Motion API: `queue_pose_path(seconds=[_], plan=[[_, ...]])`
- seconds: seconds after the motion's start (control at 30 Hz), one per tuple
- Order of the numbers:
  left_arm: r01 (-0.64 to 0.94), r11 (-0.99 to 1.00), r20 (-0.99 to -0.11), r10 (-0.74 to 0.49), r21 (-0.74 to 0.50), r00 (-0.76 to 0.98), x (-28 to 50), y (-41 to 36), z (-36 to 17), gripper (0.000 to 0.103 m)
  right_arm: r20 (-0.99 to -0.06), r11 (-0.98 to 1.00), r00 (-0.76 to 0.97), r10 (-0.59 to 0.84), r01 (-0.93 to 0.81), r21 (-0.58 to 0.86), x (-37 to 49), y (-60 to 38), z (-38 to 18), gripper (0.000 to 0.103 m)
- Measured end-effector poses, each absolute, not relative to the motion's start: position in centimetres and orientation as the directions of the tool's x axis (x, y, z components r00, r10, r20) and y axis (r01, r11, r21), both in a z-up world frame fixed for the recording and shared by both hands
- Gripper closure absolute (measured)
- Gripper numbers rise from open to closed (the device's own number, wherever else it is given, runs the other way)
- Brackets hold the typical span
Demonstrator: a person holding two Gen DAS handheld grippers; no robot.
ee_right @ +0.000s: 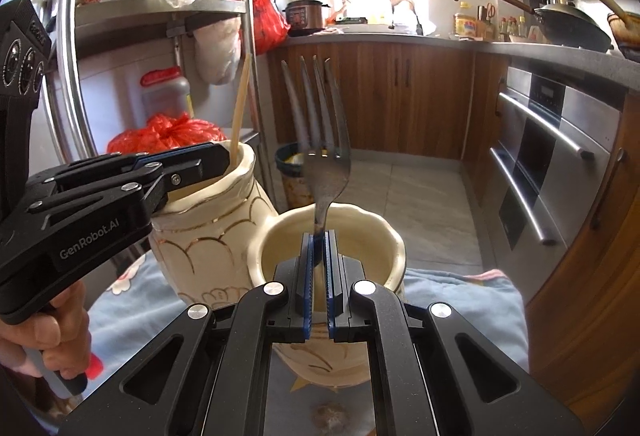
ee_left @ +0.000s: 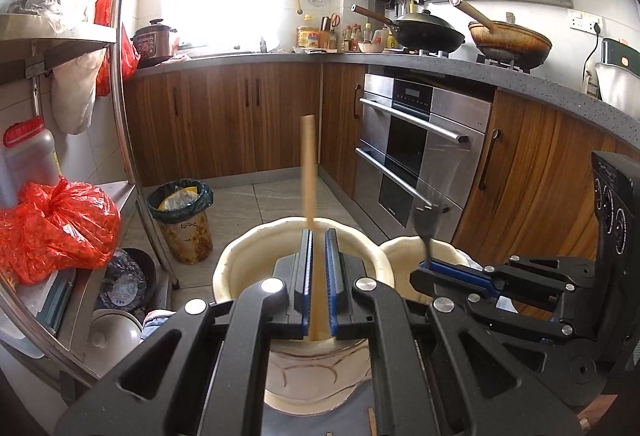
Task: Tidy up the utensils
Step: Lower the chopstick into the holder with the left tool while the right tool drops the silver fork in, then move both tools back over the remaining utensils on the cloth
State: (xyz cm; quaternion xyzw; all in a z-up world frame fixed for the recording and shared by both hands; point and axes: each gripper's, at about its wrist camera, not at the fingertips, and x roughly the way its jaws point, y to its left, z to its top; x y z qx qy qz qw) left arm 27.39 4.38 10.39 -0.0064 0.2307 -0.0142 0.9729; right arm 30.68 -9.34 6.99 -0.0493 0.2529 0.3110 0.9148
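My left gripper (ee_left: 319,236) is shut on a wooden chopstick (ee_left: 309,171) that stands upright over the mouth of a tall cream ceramic holder (ee_left: 236,256). The right wrist view shows that same holder (ee_right: 208,248) with gold line patterns, the chopstick (ee_right: 241,103) rising from it and the left gripper (ee_right: 218,157) at its rim. My right gripper (ee_right: 319,236) is shut on the handle of a metal fork (ee_right: 326,155), tines up, above a shorter cream holder (ee_right: 384,236). In the left wrist view the right gripper (ee_left: 426,264) and fork (ee_left: 426,224) hang over that second holder (ee_left: 404,256).
Both holders stand on a blue patterned cloth (ee_right: 460,300). A steel shelf rack (ee_left: 124,75) with red bags (ee_left: 52,228) is at the left, a bin (ee_left: 180,215) on the floor ahead. Wood cabinets and an oven (ee_left: 420,155) line the right. A hand (ee_right: 52,336) grips the left tool.
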Motion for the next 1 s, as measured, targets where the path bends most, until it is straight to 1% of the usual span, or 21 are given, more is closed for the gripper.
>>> queue_pose_path(seconds=[0.07,0.13,0.2,0.23,0.27,0.3,0.33,0.37,0.5,0.63,0.67,0.7,0.77,0.87,1.0], plan=[[0.023,1.0,-0.448,-0.029,-0.02,0.893,27.4,4.4,10.4,0.097,-0.489,0.804,0.682,0.544,-0.59,0.072,30.7,-9.6,7.0,0.096],[0.023,0.999,-0.448,-0.031,-0.024,0.893,27.3,4.5,10.4,0.095,-0.485,0.804,0.683,0.546,-0.59,0.073,30.5,-9.7,6.9,0.093],[0.022,0.999,-0.446,-0.031,-0.025,0.894,27.3,4.6,10.4,0.092,-0.479,0.804,0.685,0.549,-0.59,0.076,30.3,-9.9,7.0,0.084],[0.02,0.999,-0.443,-0.03,-0.028,0.896,27.2,4.6,10.5,0.086,-0.476,0.802,0.685,0.552,-0.592,0.079,30.2,-10.1,7.0,0.083],[0.02,0.999,-0.439,-0.03,-0.029,0.898,27.1,4.6,10.5,0.081,-0.473,0.802,0.685,0.553,-0.592,0.079,30.2,-10.1,7.1,0.078],[0.02,0.999,-0.436,-0.03,-0.029,0.9,27.1,4.6,10.6,0.077,-0.469,0.802,0.688,0.554,-0.593,0.078,30.0,-10.2,7.1,0.075],[0.019,1.0,-0.428,-0.028,-0.025,0.903,26.9,4.5,10.7,0.071,-0.466,0.8,0.688,0.557,-0.595,0.078,29.9,-10.3,7.1,0.074],[0.017,1.0,-0.422,-0.024,-0.019,0.906,26.7,4.4,10.8,0.068,-0.464,0.799,0.688,0.558,-0.596,0.078,29.8,-10.4,7.2,0.073],[0.016,1.0,-0.409,-0.021,-0.017,0.912,26.2,4.4,11.1,0.061,-0.453,0.795,0.689,0.566,-0.601,0.079,29.1,-11.1,7.4,0.066],[0.008,1.0,-0.393,-0.015,-0.019,0.92,25.1,4.8,11.4,0.05,-0.44,0.792,0.692,0.572,-0.605,0.079,28.4,-11.8,7.7,0.063],[0.002,1.0,-0.389,-0.008,-0.017,0.921,24.8,4.9,11.5,0.047,-0.433,0.792,0.695,0.574,-0.605,0.079,28.1,-12.1,7.8,0.061],[-0.006,1.0,-0.385,0.0,-0.015,0.923,24.4,5.1,11.5,0.046,-0.425,0.792,0.698,0.576,-0.605,0.08,27.8,-12.5,7.9,0.058],[-0.012,1.0,-0.381,0.004,-0.02,0.925,23.6,5.5,11.6,0.044,-0.419,0.794,0.702,0.576,-0.602,0.085,27.4,-13.1,8.0,0.057],[-0.021,0.999,-0.373,0.006,-0.035,0.928,22.1,6.2,11.7,0.041,-0.41,0.799,0.708,0.575,-0.594,0.094,26.5,-14.2,8.1,0.056],[-0.035,0.998,-0.375,0.015,-0.046,0.927,19.6,7.1,11.3,0.041,-0.408,0.804,0.709,0.575,-0.582,0.121,25.5,-15.4,8.0,0.056]])
